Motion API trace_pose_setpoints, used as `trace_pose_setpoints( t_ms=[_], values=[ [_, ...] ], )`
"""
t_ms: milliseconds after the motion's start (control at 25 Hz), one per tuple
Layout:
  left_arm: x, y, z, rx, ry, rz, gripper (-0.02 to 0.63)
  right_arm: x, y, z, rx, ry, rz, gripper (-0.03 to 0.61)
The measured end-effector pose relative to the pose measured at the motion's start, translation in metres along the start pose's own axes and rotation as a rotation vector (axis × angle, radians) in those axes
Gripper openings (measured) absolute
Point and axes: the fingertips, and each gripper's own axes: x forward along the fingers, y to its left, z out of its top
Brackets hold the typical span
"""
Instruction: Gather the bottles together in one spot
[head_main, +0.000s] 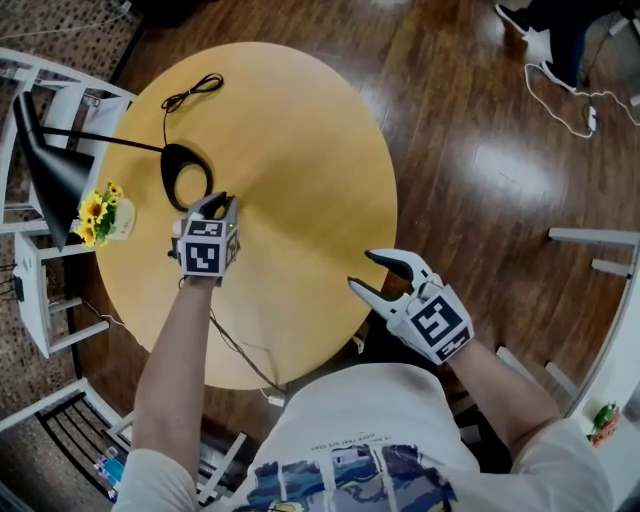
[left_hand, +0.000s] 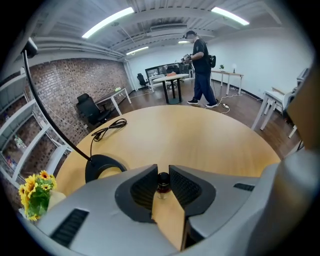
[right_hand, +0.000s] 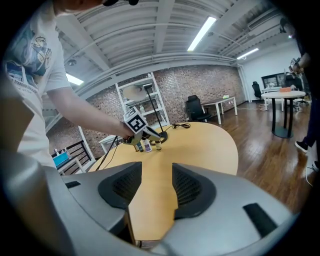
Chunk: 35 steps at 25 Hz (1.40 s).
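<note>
Over the round wooden table (head_main: 300, 150), the left gripper (head_main: 217, 203) sits at the left of the head view, tilted nose-down just beside the black ring-shaped lamp base (head_main: 185, 175). Look down its own view: the jaws are clenched narrow on a small bottle (left_hand: 163, 184), dark cap poking up between the tips and clear body below, pads pressed on either side.

The right gripper view shows it from across the table: a cluster of little bottles (right_hand: 148, 146) stands close together on the tabletop, directly under that left gripper. Which of them is the gripped one is hard to tell from here.

The right gripper (head_main: 360, 270) hangs at the table's near edge, right of centre in the head view, well apart from the bottles. Its jaws are spread with only bare wood between them.

Yellow flowers (head_main: 97, 212) sit at the table's left rim, and a coiled black cable (head_main: 192, 92) lies toward the upper left.
</note>
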Motion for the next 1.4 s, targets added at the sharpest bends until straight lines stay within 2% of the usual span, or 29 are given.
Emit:
trace_pose_setpoints(
  t_ms=[200, 440, 600, 840, 1120, 1280, 1400],
  values=[
    [0.004, 0.001, -0.001, -0.023, 0.008, 0.011, 0.071, -0.003, 0.000, -0.004, 0.023, 0.011, -0.001, 0.217],
    [0.005, 0.007, -0.009, -0.019, 0.047, 0.063, 0.077, -0.003, -0.001, -0.004, 0.027, 0.012, 0.005, 0.216],
    [0.003, 0.005, -0.009, -0.003, 0.045, 0.070, 0.077, -0.003, -0.001, -0.004, 0.029, 0.016, 0.010, 0.217],
    [-0.007, 0.004, 0.002, -0.020, 0.009, 0.076, 0.072, -0.002, -0.001, -0.004, 0.015, 0.016, 0.019, 0.217],
    [-0.030, -0.024, 0.018, -0.087, -0.042, 0.025, 0.072, 0.010, 0.002, 0.000, -0.020, 0.016, 0.051, 0.217],
    [-0.036, -0.046, 0.007, -0.056, -0.039, -0.030, 0.072, 0.022, 0.004, 0.005, -0.073, 0.025, 0.078, 0.216],
    [-0.037, -0.049, -0.005, -0.018, -0.015, -0.029, 0.072, 0.031, 0.004, 0.012, -0.102, 0.031, 0.096, 0.216]
  ],
)
